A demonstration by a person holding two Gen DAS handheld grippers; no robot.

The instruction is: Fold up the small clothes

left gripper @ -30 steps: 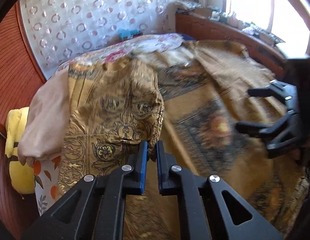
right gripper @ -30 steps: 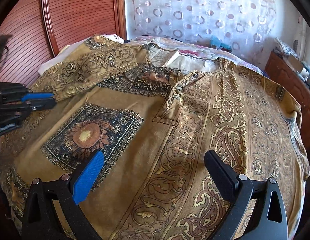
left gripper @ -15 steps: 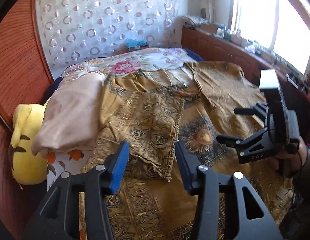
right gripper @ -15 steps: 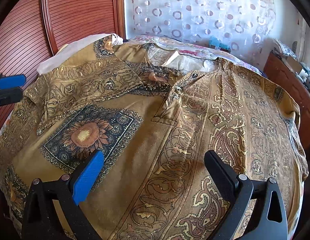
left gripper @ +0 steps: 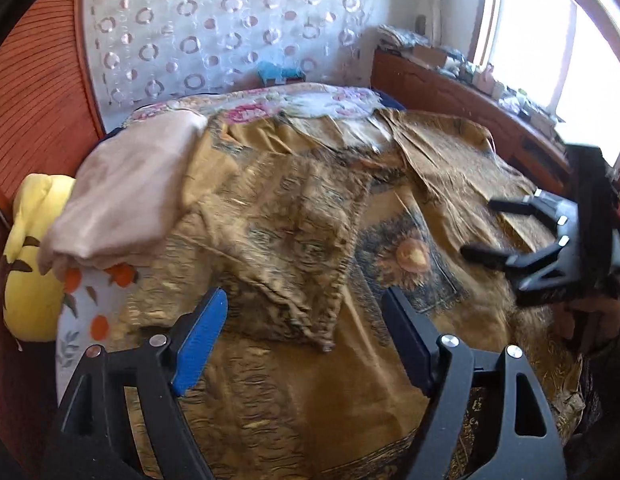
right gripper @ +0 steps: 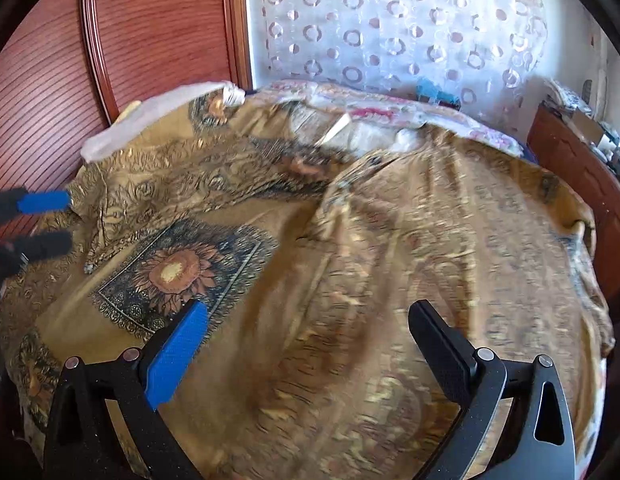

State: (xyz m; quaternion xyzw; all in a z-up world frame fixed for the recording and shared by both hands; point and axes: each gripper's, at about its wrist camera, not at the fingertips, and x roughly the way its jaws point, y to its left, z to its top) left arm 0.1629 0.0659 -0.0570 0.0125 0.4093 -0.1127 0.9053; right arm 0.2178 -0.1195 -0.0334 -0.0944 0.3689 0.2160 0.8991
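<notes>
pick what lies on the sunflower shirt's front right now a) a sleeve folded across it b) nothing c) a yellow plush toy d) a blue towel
a, the sleeve lies folded over the shirt next to the sunflower print, let go, with nothing between the opening jaws of the left hand-held gripper.

The garment is coloured golden brown, printed with dark scrollwork borders and a navy panel filled by an orange-and-cream sunflower. The curtain is patterned in white with brownish rings and dots, and the headboard is finished in ribbed reddish wood. A plain yellow plush toy with dark markings, a pale beige cloth and a white sheet printed with orange fruit and grey-green leaves are seen beside it.
</notes>
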